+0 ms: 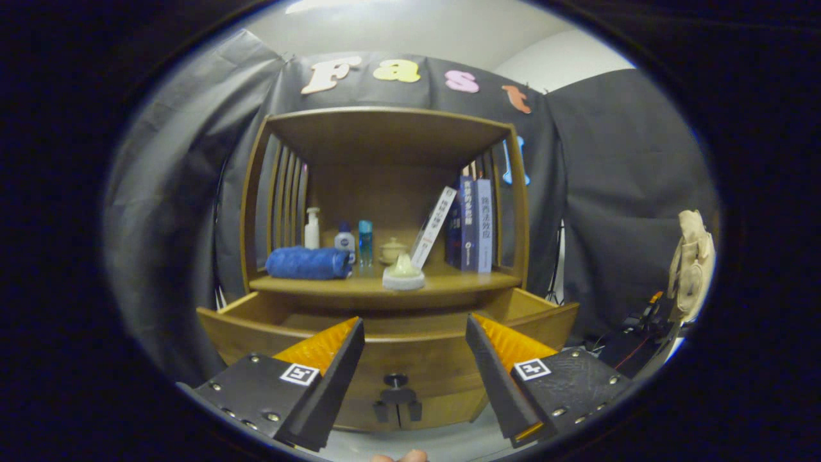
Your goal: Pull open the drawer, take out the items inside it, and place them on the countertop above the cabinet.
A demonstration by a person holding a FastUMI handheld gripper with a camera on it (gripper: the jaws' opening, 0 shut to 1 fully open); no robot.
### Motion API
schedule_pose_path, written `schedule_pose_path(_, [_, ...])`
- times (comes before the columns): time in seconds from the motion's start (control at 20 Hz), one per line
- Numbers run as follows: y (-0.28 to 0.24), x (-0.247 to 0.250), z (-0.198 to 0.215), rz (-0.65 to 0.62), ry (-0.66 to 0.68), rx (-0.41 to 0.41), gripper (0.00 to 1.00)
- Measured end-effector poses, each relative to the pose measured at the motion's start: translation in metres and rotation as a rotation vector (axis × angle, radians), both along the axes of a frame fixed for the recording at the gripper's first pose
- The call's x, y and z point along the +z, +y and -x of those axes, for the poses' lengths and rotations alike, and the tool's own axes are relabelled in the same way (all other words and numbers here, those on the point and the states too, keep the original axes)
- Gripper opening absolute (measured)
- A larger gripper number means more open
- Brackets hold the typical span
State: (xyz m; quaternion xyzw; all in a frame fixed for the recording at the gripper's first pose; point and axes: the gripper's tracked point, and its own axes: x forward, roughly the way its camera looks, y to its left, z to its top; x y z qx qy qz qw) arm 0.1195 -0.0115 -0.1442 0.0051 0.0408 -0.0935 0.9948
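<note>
Tool released: fingers parted wide, gripping nothing, held just ahead of the drawer and above its front panel, with the dark knob lower down in the gap between them.

Hazards, left to right:
- Left finger close over the drawer's front rim. Likely to strike the rim on descent if lowered without first moving forward past the panel.
- Drawer interior largely hidden behind the front panel. Cannot tell what lies inside, or whether anything does. Blind closing likely to miss or to pinch the drawer wall; tilt down for a look before reaching in.
- Table overhanging the rear part of the open drawer. Risk of knocking the table's edge from below when lifting an item straight up; draw back toward the front panel first.
- Table already crowded: rolled blue towel, white pump bottle, small bottle, slim blue bottle, small lidded pot, pale lump on a white base right at the front edge, leaning book, upright books. Risk of toppling a bottle or pushing the pale lump off the edge during placement. Bare patch right of the lump judged safest.

Appearance of the drawer: wooden, same brown as the cabinet, pulled out, side walls flaring toward the tool, sitting level directly under the table.
</note>
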Motion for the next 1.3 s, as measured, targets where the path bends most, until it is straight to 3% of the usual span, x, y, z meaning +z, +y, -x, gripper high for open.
schedule_pose_path(0.45, [0.008, -0.049, -0.035, -0.079, 0.092, 0.064, 0.95])
schedule_pose_path(1.3, [0.002, -0.049, -0.044, -0.130, 0.078, 0.130, 0.95])
